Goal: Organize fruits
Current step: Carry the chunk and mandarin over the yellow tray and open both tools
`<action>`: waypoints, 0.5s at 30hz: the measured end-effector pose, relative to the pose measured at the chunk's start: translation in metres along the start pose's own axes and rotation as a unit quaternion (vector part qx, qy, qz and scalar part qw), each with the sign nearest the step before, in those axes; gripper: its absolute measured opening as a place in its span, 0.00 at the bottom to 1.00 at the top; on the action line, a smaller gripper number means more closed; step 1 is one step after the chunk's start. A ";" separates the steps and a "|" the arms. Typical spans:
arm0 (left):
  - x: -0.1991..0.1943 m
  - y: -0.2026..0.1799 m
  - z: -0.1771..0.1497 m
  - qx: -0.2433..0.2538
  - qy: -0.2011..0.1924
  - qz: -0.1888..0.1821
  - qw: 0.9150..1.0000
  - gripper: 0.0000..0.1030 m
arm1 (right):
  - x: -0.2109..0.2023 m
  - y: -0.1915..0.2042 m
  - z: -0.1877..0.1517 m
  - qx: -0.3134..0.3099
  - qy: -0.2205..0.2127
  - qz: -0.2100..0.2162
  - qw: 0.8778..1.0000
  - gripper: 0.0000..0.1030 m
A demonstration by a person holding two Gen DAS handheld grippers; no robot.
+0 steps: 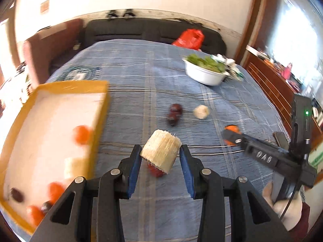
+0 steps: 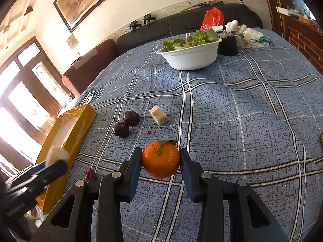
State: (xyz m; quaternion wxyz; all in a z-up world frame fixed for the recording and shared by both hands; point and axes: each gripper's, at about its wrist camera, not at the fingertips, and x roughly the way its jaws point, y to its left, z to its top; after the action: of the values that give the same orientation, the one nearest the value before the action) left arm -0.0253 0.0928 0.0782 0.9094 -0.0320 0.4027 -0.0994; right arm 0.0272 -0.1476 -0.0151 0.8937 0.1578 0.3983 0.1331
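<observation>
My left gripper is shut on a pale sugarcane chunk and holds it above the blue cloth, just right of the yellow box. The box holds several oranges, dark plums and another pale chunk. A red date lies under the held chunk. My right gripper is shut on an orange with a leaf, above the cloth. Two dark plums and a pale sugarcane piece lie on the cloth beyond it. The left gripper also shows in the right wrist view.
A white bowl of lettuce stands at the far side of the table. A black cup, white gloves and a red plastic bag are behind it. A dark sofa runs along the wall. The red date lies near the box.
</observation>
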 end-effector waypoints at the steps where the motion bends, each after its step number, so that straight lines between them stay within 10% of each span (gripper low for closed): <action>1: -0.007 0.011 0.000 -0.011 -0.003 0.002 1.000 0.36 | 0.000 0.000 0.000 0.001 -0.003 -0.007 1.000 0.40; 15: -0.075 0.161 0.004 -0.050 -0.040 0.101 0.993 0.37 | -0.014 0.114 -0.004 -0.060 0.039 0.037 0.997 0.40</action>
State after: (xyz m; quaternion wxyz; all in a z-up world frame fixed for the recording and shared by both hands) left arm -0.0467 0.2658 0.1129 0.9273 -0.0402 0.3719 0.0145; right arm 0.0024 -0.0473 0.0359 0.8796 0.1134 0.4184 0.1959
